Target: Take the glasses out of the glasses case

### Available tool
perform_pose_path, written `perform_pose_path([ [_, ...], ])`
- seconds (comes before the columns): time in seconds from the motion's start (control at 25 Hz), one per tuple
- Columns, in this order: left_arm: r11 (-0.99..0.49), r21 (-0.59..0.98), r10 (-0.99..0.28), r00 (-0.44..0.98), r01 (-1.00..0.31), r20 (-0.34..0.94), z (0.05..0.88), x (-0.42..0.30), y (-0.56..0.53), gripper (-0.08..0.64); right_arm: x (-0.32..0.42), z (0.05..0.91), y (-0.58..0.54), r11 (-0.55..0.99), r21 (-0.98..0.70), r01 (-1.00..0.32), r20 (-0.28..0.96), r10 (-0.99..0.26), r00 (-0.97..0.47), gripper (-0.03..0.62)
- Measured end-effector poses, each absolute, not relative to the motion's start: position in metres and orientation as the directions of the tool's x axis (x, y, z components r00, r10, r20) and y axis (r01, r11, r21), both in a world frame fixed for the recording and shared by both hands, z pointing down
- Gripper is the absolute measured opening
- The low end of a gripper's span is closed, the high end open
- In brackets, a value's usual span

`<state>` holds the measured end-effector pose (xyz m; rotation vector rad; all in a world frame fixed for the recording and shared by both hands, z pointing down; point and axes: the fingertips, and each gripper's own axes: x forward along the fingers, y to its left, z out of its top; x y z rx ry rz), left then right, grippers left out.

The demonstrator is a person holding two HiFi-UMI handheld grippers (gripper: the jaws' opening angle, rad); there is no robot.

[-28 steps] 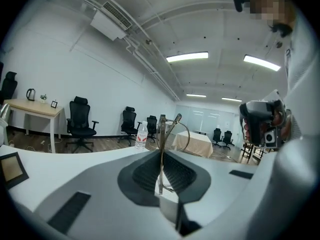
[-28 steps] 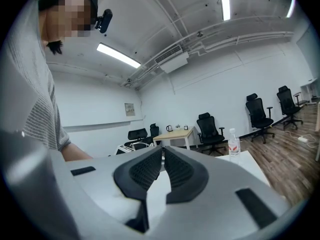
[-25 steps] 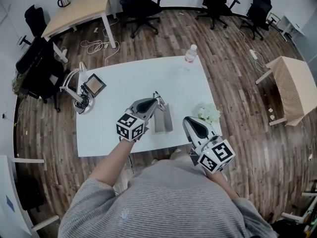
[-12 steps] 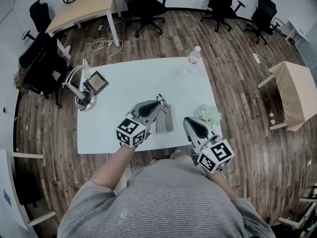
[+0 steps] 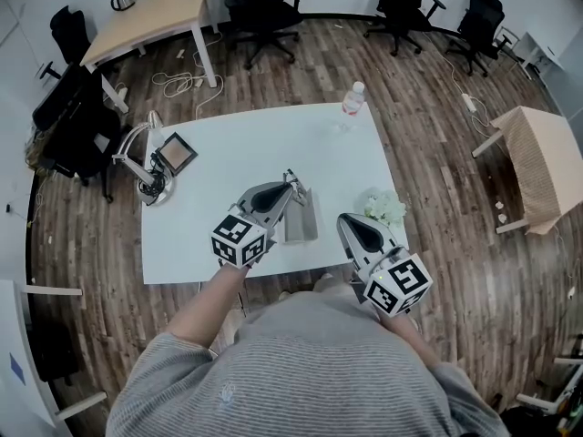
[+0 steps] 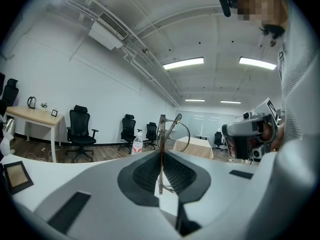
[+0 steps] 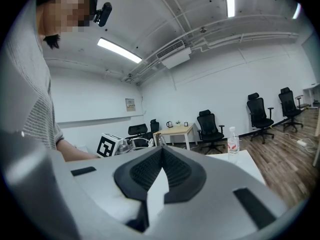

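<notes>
On the white table (image 5: 228, 153) of an office with a wood floor, the right gripper (image 5: 344, 219) hangs at the near edge, its jaws pressed together on nothing. Just beyond it, the left gripper (image 5: 289, 182) has barely shifted over the last second and still pinches the glasses (image 6: 162, 134). They hang just above the open grey glasses case (image 5: 301, 221), so the removal looks essentially done. The glasses are thin, wire-rimmed and round-lensed, held edge-on and upright.
</notes>
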<state>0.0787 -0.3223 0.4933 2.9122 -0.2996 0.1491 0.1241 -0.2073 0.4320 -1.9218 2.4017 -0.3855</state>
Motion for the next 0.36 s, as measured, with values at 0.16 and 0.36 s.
perform_pose_path([
  [0.16, -0.957, 0.202, -0.188, 0.975, -0.208, 0.115, 0.4916, 0.0788, -0.3197, 0.023, 0.1241, 0.4316, -0.2029, 0.196, -0.219, -0.956, 0.121, -0.967, -0.226, 0.014],
  [0.36, -0.954, 0.216, -0.188, 0.976, -0.209, 0.112, 0.4928, 0.0788, -0.3199, 0.023, 0.1226, 0.4332, -0.2028, 0.197, -0.216, -0.956, 0.126, -0.966, -0.227, 0.014],
])
